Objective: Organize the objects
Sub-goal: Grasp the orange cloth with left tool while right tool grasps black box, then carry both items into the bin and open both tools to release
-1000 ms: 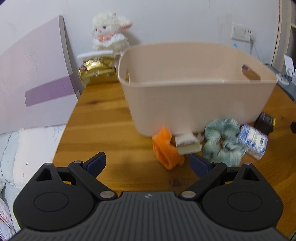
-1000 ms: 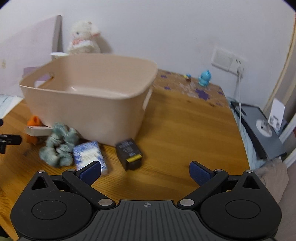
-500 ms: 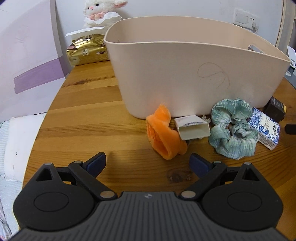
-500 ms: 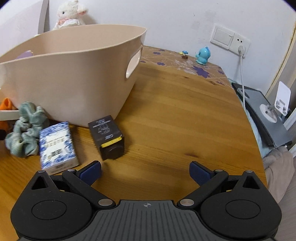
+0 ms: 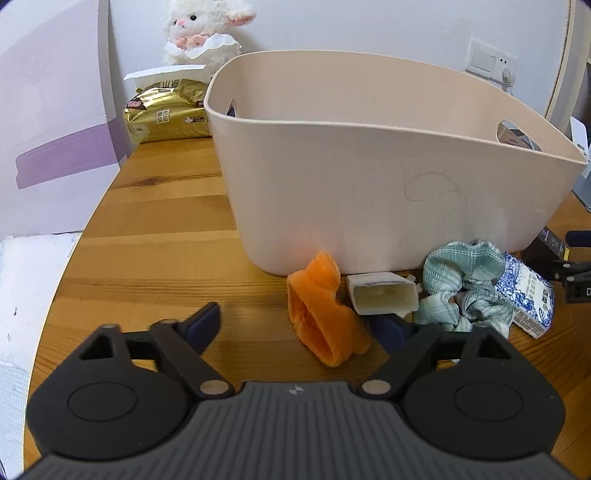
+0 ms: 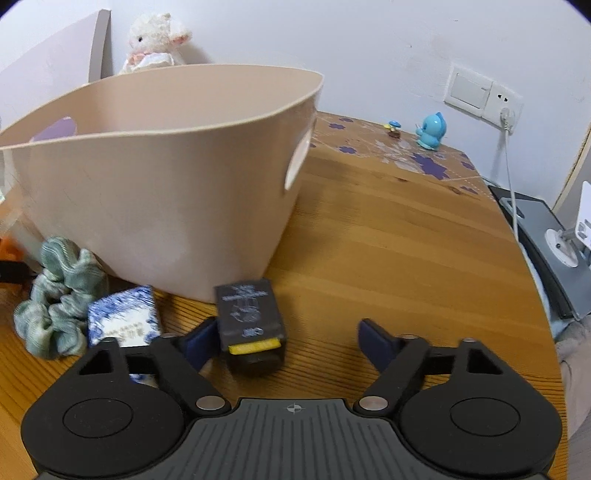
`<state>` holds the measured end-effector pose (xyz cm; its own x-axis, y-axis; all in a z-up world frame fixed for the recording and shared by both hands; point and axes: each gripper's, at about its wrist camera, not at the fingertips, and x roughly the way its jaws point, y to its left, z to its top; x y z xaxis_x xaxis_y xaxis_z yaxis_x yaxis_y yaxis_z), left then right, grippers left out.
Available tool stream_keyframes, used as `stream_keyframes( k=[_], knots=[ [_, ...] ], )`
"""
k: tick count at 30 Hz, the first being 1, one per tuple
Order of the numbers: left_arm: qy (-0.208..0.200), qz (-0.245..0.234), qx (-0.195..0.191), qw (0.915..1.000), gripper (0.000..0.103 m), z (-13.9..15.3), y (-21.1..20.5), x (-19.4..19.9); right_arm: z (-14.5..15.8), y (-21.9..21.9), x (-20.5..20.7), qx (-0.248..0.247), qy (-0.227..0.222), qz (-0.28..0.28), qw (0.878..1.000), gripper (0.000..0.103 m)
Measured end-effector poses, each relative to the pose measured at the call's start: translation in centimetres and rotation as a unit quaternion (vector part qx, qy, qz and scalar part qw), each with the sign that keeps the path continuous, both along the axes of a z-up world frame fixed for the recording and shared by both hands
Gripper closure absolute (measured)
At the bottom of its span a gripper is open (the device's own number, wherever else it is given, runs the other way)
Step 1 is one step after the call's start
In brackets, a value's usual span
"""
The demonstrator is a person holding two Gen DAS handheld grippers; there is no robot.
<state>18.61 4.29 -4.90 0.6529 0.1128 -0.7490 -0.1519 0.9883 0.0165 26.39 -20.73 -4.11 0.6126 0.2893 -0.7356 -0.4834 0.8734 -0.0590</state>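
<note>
A beige plastic basket (image 5: 388,192) stands on the wooden table (image 5: 155,236); it also shows in the right wrist view (image 6: 155,206). In front of it lie an orange cloth (image 5: 325,314), a white adapter (image 5: 382,297), a green checked scrunchie (image 5: 463,284), a blue-white packet (image 5: 528,295) and a black box (image 6: 251,317). My left gripper (image 5: 299,328) is open, low over the table, with the orange cloth between its fingers. My right gripper (image 6: 288,339) is open, with the black box just inside its left finger.
A gold tissue pack (image 5: 166,114) and a white plush lamb (image 5: 199,33) sit behind the basket on the left. A purple-white board (image 5: 48,129) leans at the left. A blue toy (image 6: 430,131) and a wall socket (image 6: 480,92) are at the far right.
Both grippers have moved lower and closer to the objects in front of the basket. The orange cloth now lies between my left fingers and the black box beside my right gripper's left finger.
</note>
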Motion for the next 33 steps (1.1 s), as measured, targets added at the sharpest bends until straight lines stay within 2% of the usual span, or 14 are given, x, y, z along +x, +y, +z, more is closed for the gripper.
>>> stream_keyframes(
  k=[1, 2, 3, 4, 5, 7, 9, 14, 20, 33],
  knots=[
    [0.003, -0.001, -0.002, 1.0, 0.028, -0.1, 0.1, 0.1, 0.1, 0.0, 0.0, 0.005, 0.002, 0.002, 1.0, 0.04],
    [0.008, -0.003, -0.006, 0.9999, 0.032, -0.2, 0.1, 0.3, 0.2, 0.1, -0.1, 0.009, 0.003, 0.003, 1.0, 0.046],
    [0.012, -0.005, -0.011, 0.9999, 0.042, -0.3, 0.2, 0.3, 0.3, 0.2, -0.4, 0.012, 0.005, 0.006, 1.0, 0.059],
    [0.011, -0.007, -0.011, 0.9999, 0.048, -0.3, 0.1, 0.3, 0.4, 0.3, -0.6, 0.012, 0.005, 0.007, 1.0, 0.071],
    [0.009, -0.013, -0.009, 0.9998, 0.053, -0.2, 0.0, 0.2, 0.4, 0.5, -0.7, 0.007, 0.004, 0.006, 1.0, 0.073],
    [0.007, -0.024, -0.012, 0.9996, 0.082, -0.1, -0.4, -0.1, 0.5, 0.7, -1.0, -0.002, 0.0, 0.007, 1.0, 0.074],
    [0.008, -0.026, -0.006, 0.9996, 0.088, -0.1, -0.7, -0.2, 0.6, 0.7, -1.4, -0.003, 0.002, 0.006, 1.0, 0.074],
    [0.009, -0.028, -0.002, 0.9996, 0.091, 0.2, -0.7, -0.7, 1.1, -0.1, -2.5, -0.004, 0.001, -0.004, 1.0, 0.074],
    [0.003, -0.022, 0.001, 0.9998, 0.092, 0.9, -0.5, -2.3, 3.3, -1.6, -4.5, 0.013, -0.015, -0.014, 1.0, 0.074],
    [-0.063, -0.021, 0.023, 0.9975, 0.092, 6.1, -0.8, -6.7, 11.3, -2.7, -10.5, 0.059, -0.11, -0.004, 0.992, 0.074]
  ],
)
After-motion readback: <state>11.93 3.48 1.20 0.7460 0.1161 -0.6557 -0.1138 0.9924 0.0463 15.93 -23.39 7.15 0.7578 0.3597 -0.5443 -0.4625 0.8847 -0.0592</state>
